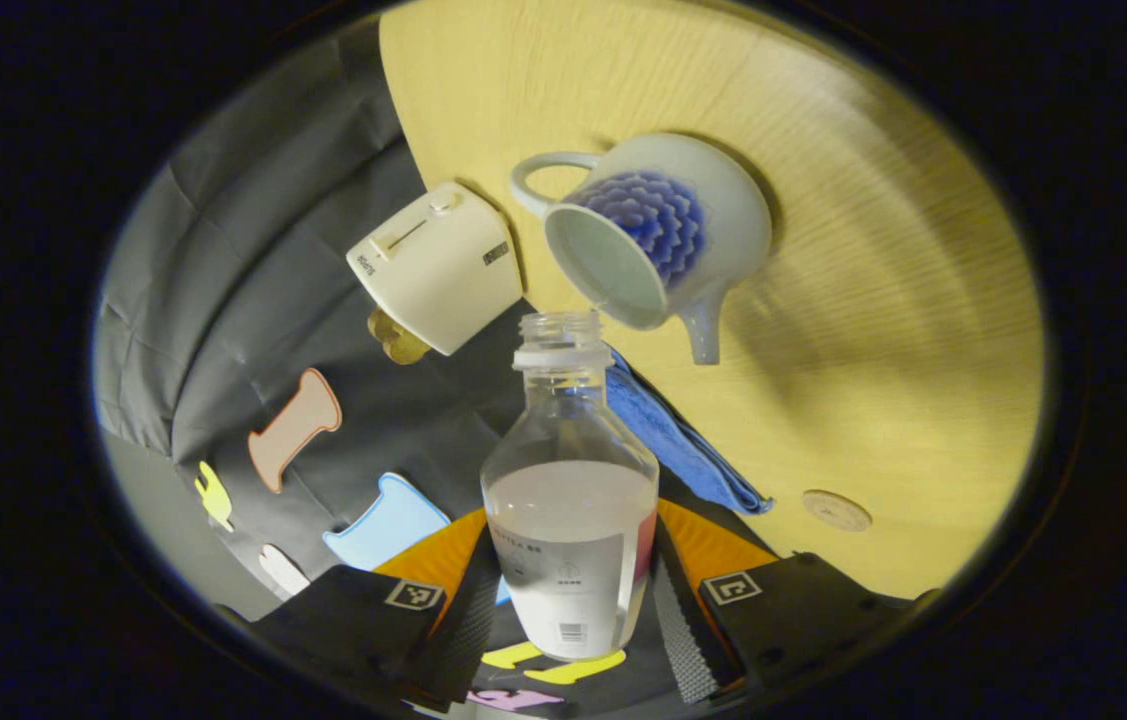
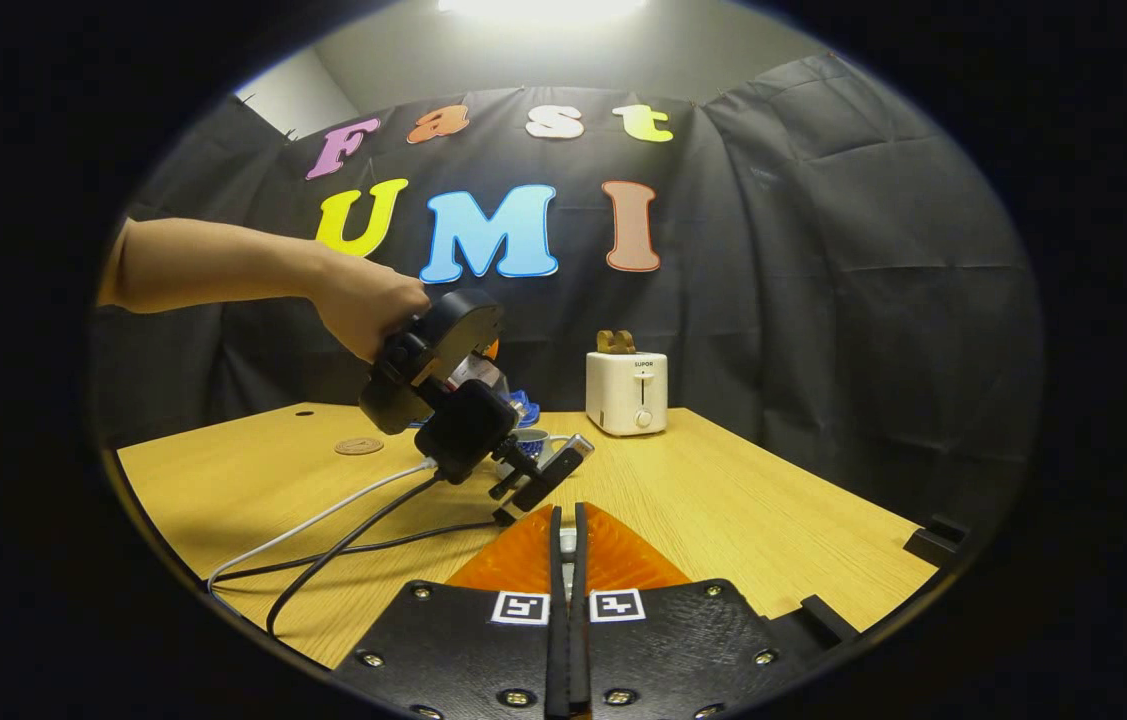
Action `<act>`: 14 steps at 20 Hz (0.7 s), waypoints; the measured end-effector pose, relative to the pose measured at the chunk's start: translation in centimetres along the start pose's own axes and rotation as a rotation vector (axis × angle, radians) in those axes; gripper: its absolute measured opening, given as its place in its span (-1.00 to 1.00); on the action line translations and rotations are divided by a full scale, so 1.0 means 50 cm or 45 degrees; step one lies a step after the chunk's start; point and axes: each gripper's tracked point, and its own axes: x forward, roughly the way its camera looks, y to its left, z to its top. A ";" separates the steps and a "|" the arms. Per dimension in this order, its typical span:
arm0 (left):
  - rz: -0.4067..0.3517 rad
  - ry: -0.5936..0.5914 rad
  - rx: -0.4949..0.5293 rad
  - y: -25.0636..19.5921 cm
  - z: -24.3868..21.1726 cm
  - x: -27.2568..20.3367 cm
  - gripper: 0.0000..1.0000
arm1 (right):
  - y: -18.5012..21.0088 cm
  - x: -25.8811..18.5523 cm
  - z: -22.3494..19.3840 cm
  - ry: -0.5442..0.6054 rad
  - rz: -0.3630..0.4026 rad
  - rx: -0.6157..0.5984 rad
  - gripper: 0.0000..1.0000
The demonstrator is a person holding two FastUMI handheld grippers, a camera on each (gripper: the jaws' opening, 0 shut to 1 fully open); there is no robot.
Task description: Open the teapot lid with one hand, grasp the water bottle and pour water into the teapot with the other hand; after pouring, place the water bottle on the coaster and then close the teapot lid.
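While our left gripper clamps the water bottle, its mouth sits just beside the lidless teapot; our right gripper is pinched closed, its contents untellable.

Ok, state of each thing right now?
Bottle: uncapped, part full, held tilted with its mouth at the teapot opening.
Teapot: lid off, open.
Left gripper: shut on bottle.
Right gripper: fingers together; a sliver shows between them, unclear what.
Coaster: bare.
Toaster: toast sticking up.
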 end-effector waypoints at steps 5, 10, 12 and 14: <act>-0.001 -0.010 -0.043 0.001 -0.007 0.009 0.73 | 0.002 0.001 0.002 0.002 0.003 0.002 -0.99; -0.007 -0.070 -0.204 -0.012 0.004 0.009 0.73 | 0.007 0.004 0.001 0.008 0.009 0.010 -0.99; -0.009 -0.104 -0.312 -0.023 0.009 0.010 0.73 | 0.006 0.003 0.005 0.000 0.004 0.010 -0.99; 0.006 -0.133 -0.437 -0.022 0.011 0.006 0.66 | 0.004 0.003 0.011 -0.010 0.000 0.006 -0.99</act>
